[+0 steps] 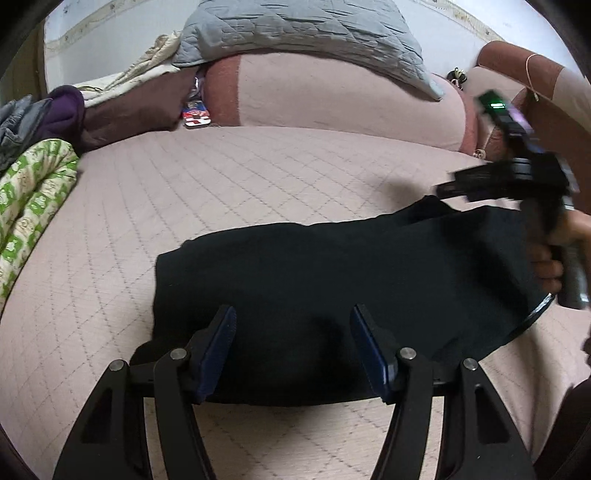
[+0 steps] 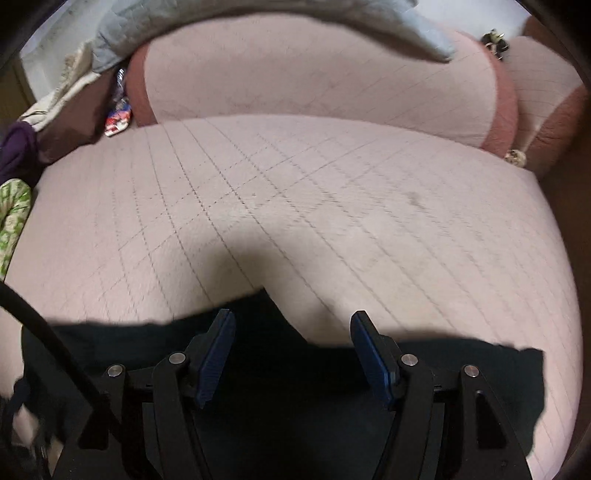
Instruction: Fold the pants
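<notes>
In the left wrist view, the black pants (image 1: 332, 280) are being shown lying in a folded, roughly rectangular heap on the pink quilted bed cover (image 1: 221, 184), toward the near right part of it. The left gripper (image 1: 293, 343) is being held just over the near edge of the pants with its blue-padded fingers (image 1: 221, 343) spread apart and nothing pinched between them. At the right edge, the right gripper (image 1: 491, 184) is being seen, motion-blurred, above the far right corner of the pants, gripped by a hand (image 1: 557, 254); whether its tongs are spread or pressed together cannot be told from here. A grey quilted pillow (image 1: 295, 33) is being shown resting on a pink bolster (image 1: 332, 96) at the head of the bed, and a green-patterned blanket (image 1: 33, 206) is lying at the left. In the right wrist view, the pants (image 2: 288, 387) are being seen as a dark mass under and in front of the right gripper (image 2: 293, 343), whose fingers are spread wide with no cloth caught between them. A black cable (image 2: 40, 332) is crossing the lower left.
</notes>
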`<action>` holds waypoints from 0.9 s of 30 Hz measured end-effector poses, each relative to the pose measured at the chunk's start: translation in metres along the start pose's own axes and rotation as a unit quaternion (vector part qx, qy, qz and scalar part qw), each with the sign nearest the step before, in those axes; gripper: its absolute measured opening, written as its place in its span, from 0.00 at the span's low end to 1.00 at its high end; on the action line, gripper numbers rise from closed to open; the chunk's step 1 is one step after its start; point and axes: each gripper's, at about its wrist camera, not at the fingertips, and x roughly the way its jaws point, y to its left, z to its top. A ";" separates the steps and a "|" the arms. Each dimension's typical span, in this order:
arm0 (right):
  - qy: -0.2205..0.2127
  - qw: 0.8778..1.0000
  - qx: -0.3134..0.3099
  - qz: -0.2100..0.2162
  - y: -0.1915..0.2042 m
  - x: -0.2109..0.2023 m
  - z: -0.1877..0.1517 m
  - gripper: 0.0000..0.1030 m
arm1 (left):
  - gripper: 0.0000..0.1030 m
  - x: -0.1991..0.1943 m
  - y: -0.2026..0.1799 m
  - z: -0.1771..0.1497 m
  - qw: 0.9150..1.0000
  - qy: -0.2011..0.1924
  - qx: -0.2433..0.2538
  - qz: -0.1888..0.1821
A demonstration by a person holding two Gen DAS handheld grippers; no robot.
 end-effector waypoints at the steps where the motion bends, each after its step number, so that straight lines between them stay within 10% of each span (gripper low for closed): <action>1: 0.015 1.000 0.001 0.003 0.004 0.011 0.003 0.68 | 0.61 -0.001 -0.001 0.002 1.000 -0.002 0.001 -0.003; 3: 0.037 0.999 -0.009 0.000 0.012 0.026 0.005 0.66 | 0.61 -0.002 -0.001 0.005 1.000 -0.004 0.001 -0.008; 5: 0.045 0.999 -0.015 -0.008 0.021 0.034 -0.001 0.28 | 0.61 -0.005 -0.001 0.006 1.000 -0.003 -0.001 -0.013; 7: 0.038 0.999 -0.020 -0.026 0.030 0.028 0.001 0.15 | 0.62 -0.006 0.001 0.006 1.000 -0.001 -0.007 -0.018; 15: 0.022 0.999 0.021 -0.045 0.025 0.040 0.037 0.00 | 0.62 0.000 0.013 0.009 0.998 0.014 -0.049 -0.034; 21: -0.025 0.998 0.049 -0.032 0.017 0.028 0.058 0.01 | 0.62 0.002 0.012 0.011 0.998 0.016 -0.047 -0.029; 25: -0.011 1.000 0.015 -0.009 0.023 0.005 0.054 0.56 | 0.62 0.000 0.013 0.011 0.998 0.022 -0.052 -0.037; 27: 0.005 1.000 -0.015 -0.009 0.029 -0.001 0.040 0.55 | 0.62 -0.002 0.015 0.011 0.997 0.024 -0.058 -0.046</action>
